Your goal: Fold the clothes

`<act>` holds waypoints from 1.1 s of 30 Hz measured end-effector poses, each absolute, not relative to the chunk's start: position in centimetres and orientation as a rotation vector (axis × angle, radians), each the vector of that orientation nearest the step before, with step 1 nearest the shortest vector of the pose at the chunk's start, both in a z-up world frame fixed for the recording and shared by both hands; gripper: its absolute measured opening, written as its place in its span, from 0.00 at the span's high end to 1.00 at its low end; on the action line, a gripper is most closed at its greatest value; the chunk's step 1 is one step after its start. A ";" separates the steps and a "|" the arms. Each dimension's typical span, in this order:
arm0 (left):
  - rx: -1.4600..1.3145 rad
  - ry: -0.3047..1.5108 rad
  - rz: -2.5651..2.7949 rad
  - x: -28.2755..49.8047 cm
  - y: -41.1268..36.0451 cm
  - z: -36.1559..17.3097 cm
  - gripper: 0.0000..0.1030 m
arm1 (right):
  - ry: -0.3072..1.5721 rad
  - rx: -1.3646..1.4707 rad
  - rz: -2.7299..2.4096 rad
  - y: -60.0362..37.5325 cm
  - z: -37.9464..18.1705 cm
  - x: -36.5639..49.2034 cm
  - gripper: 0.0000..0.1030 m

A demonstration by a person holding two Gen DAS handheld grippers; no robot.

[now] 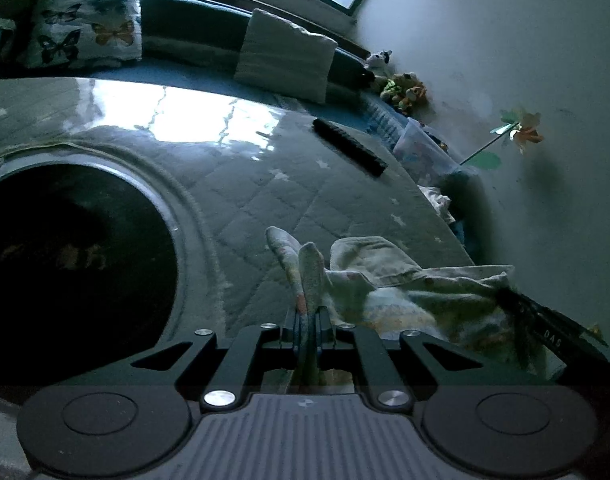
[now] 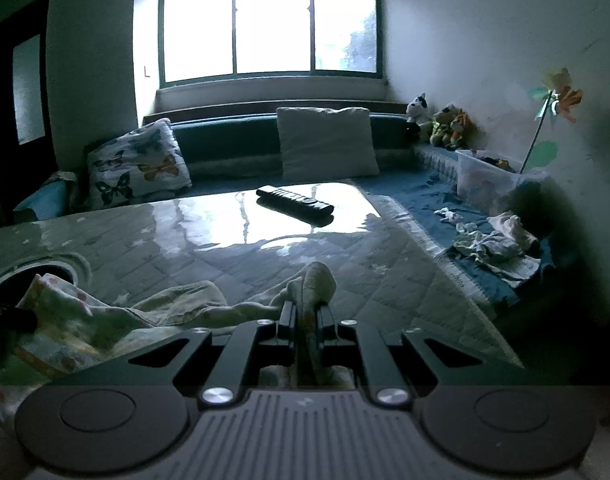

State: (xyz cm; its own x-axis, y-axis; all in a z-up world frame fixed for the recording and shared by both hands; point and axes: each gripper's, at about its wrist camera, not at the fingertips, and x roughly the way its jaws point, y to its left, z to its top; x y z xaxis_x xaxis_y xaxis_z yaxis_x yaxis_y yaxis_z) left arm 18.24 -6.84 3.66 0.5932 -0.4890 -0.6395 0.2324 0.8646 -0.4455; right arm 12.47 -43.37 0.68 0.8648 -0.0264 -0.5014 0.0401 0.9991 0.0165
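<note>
A small pale printed garment [image 1: 385,280] lies crumpled on the quilted table cover [image 1: 265,184]. My left gripper [image 1: 308,316] is shut on one bunched corner of it, and a fold of cloth sticks up above the pads. The right gripper's dark fingers [image 1: 545,320] show at the garment's far right edge in the left wrist view. In the right wrist view my right gripper [image 2: 306,312] is shut on another bunched corner of the garment [image 2: 105,320], which trails off to the left. The left gripper [image 2: 9,318] shows there as a dark shape at the left edge.
A black remote [image 2: 295,200] lies on the glossy table top near its far side. A large round dark opening [image 1: 65,272] sits left of the left gripper. Behind the table runs a sofa with a butterfly cushion [image 2: 139,166] and a white cushion [image 2: 327,142]. More clothes [image 2: 493,240] and a plastic tub [image 2: 485,178] lie on the right.
</note>
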 end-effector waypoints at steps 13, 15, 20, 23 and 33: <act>-0.265 0.846 -0.483 21.9 -11.9 3.1 0.93 | 0.520 0.005 -0.161 -46.8 0.8 14.8 0.91; -0.259 0.861 -0.479 22.3 -12.3 2.5 0.92 | 0.540 -0.003 -0.187 -47.3 0.0 15.4 0.91; -0.247 0.890 -0.453 22.5 -12.1 1.4 0.88 | 0.606 0.006 -0.221 -48.1 -2.0 16.3 0.86; -0.239 0.890 -0.443 22.2 -11.6 1.3 0.84 | 0.618 0.011 -0.215 -47.9 -2.4 16.0 0.85; -0.197 0.869 -0.468 19.8 -11.7 2.1 0.66 | 0.641 0.059 -0.055 -44.8 -2.8 13.8 0.74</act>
State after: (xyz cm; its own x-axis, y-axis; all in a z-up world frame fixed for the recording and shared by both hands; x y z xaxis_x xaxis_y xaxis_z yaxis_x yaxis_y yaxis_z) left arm 19.79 -11.66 2.09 0.5526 -0.4718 -0.6871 0.3146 0.8815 -0.3522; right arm 13.77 -44.84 -2.76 0.8000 -0.0333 -0.5991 0.0699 0.9968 0.0379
